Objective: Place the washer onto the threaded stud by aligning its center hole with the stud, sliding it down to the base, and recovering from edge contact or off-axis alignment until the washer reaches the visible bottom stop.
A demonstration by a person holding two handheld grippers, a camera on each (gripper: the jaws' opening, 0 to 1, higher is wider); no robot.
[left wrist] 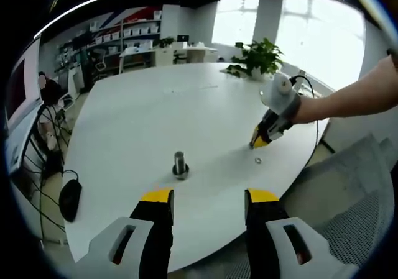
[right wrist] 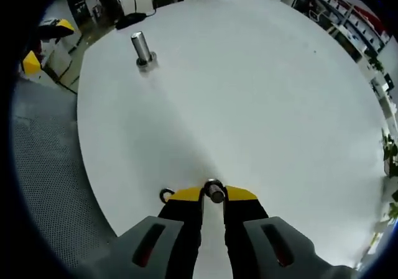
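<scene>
The threaded stud point(left wrist: 180, 164) stands upright on its round base on the white table point(left wrist: 155, 111), a little ahead of my open left gripper point(left wrist: 208, 199), whose jaws hold nothing. In the right gripper view the stud point(right wrist: 142, 48) is far off at the upper left. My right gripper point(right wrist: 214, 195) has its jaws nearly together on a small round metal piece, seemingly the washer point(right wrist: 214, 191), low over the table near its edge. From the left gripper view, the right gripper point(left wrist: 260, 141) points down at the table, right of the stud.
A second small metal ring point(right wrist: 165, 195) lies on the table beside the right gripper's left jaw, also seen as a ring point(left wrist: 258, 161). A black mouse point(left wrist: 69, 199) sits at the table's left edge, a potted plant point(left wrist: 258, 58) at the far side. A mesh chair point(left wrist: 354, 229) stands by the table.
</scene>
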